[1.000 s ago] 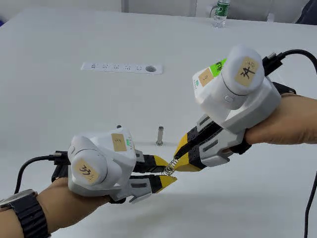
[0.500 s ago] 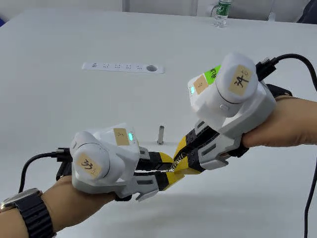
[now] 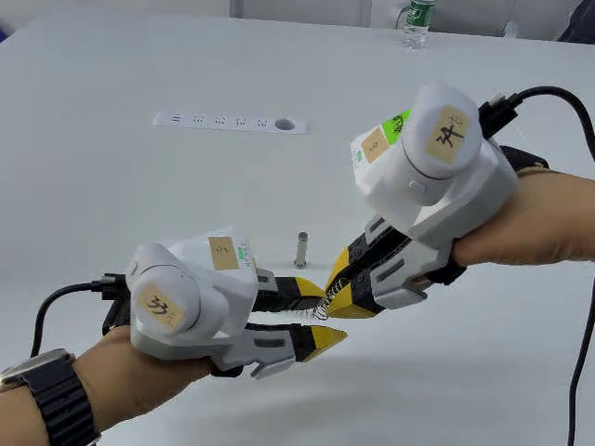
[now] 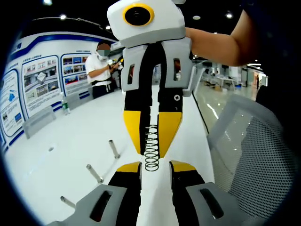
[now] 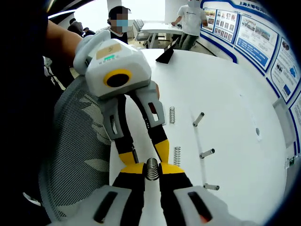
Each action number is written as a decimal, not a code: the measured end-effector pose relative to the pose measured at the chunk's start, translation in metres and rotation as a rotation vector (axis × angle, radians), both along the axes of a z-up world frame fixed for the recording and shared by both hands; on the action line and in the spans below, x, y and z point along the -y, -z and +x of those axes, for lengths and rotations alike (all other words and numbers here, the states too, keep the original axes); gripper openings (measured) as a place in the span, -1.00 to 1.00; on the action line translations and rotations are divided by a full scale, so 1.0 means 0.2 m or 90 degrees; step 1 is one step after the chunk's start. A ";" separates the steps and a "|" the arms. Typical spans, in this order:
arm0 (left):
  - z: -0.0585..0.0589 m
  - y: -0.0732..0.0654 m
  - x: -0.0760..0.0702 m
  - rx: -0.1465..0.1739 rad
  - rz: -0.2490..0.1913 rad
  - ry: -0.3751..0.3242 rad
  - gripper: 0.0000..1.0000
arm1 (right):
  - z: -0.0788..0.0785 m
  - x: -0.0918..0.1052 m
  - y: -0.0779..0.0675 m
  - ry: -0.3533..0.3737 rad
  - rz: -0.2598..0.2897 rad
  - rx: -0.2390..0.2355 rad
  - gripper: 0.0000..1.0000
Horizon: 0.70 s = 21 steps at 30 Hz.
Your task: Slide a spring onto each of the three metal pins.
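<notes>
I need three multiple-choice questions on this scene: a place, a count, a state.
1. Where are the two loose coiled metal springs? A on the white table; B on pins; C in a tray.
2. How many short metal pins stand on the table? A two; B three; C five.
3. The right gripper has yellow-tipped jaws that are: A open; B shut on a pin; C shut on a third spring.
Answers: A, both rest on the tabletop beside the pins; B, three stand in a row; C, the coil sits pinched between them.
</notes>
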<state>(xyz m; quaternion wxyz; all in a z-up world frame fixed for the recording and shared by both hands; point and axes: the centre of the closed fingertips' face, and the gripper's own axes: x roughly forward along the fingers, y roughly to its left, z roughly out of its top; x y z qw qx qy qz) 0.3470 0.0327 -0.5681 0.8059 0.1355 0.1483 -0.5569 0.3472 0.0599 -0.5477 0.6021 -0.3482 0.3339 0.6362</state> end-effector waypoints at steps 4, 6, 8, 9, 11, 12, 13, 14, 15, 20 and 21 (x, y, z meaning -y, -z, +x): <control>-0.02 0.01 -0.04 -0.013 -0.004 -0.001 -0.37 | 0.01 0.02 -0.01 0.004 -0.003 0.001 -0.75; -0.03 0.01 -0.07 -0.021 -0.004 -0.003 -0.29 | 0.02 0.04 -0.01 0.011 -0.005 0.002 -0.75; -0.05 0.00 -0.11 -0.027 -0.006 -0.005 -0.24 | 0.03 0.06 -0.02 0.019 -0.005 0.003 -0.75; -0.06 0.00 -0.13 -0.031 -0.007 -0.010 -0.20 | 0.04 0.06 -0.02 0.022 -0.005 0.004 -0.75; -0.06 0.01 -0.18 -0.034 -0.003 -0.023 -0.16 | 0.05 0.08 -0.02 0.029 -0.005 0.003 -0.75; -0.06 0.00 -0.20 -0.035 -0.004 -0.027 -0.12 | 0.06 0.09 -0.02 0.032 -0.005 0.004 -0.75; -0.06 0.00 -0.23 -0.036 -0.003 -0.035 -0.11 | 0.07 0.10 -0.03 0.037 -0.006 0.006 -0.75; -0.06 0.00 -0.26 -0.034 -0.001 -0.042 -0.09 | 0.08 0.10 -0.03 0.040 -0.007 0.006 -0.75; -0.05 -0.01 -0.29 -0.033 -0.007 -0.053 -0.06 | 0.09 0.11 -0.03 0.044 -0.006 0.006 -0.75; -0.03 -0.07 -0.39 -0.024 -0.020 -0.094 0.03 | 0.13 0.15 -0.06 0.062 -0.007 0.012 -0.75; -0.03 -0.08 -0.40 -0.021 -0.023 -0.100 0.06 | 0.14 0.16 -0.07 0.065 -0.007 0.012 -0.75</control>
